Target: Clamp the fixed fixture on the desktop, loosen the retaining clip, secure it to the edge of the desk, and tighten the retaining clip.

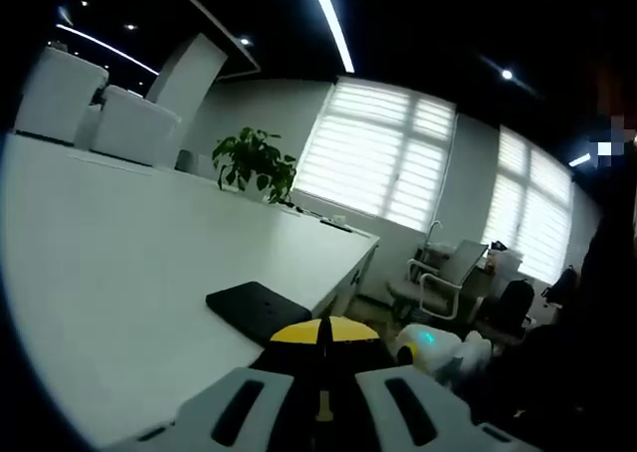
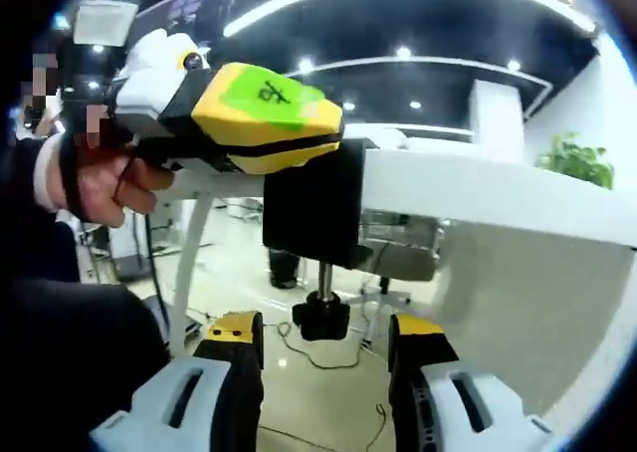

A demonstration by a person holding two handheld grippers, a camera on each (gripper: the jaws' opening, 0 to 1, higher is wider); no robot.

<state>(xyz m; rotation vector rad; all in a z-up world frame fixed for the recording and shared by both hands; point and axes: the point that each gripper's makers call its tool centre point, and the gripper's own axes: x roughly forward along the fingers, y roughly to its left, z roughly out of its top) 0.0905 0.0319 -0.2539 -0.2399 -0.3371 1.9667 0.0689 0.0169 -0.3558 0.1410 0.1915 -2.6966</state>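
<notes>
Looking along the left tongs [image 1: 320,397], the left gripper view is showing their two pale jaws rising from the bottom edge, close together around a dark piece with a yellow cap between them — whether they are actually pressing on it I cannot tell. Just ahead, a flat black plate of the fixture [image 1: 257,308] is lying on the white worktop [image 1: 129,263] at its near edge. Farther along the worktop a potted plant [image 1: 255,162] is standing before a window with blinds [image 1: 373,153], and white chairs [image 1: 95,109] are lining the far side. Beyond the worktop's edge an office chair [image 1: 438,278] is sitting on the floor.

Turning to the right gripper view, the camera is looking at the same worktop [image 2: 478,188] from below its edge. The fixture [image 2: 311,213] is sitting as a black block over that edge, with a threaded rod hanging down from it and ending in a black knob [image 2: 320,318]. The right tongs [image 2: 323,357] are standing apart, yellow-tipped jaws on either side of the knob without touching it. The left tongs' yellow body, marked with a green sticker, is coming in from the left, held by a person's hand [image 2: 105,188] — its front end is meeting the top of the fixture. Cables [image 2: 328,357] are lying on the floor below.
</notes>
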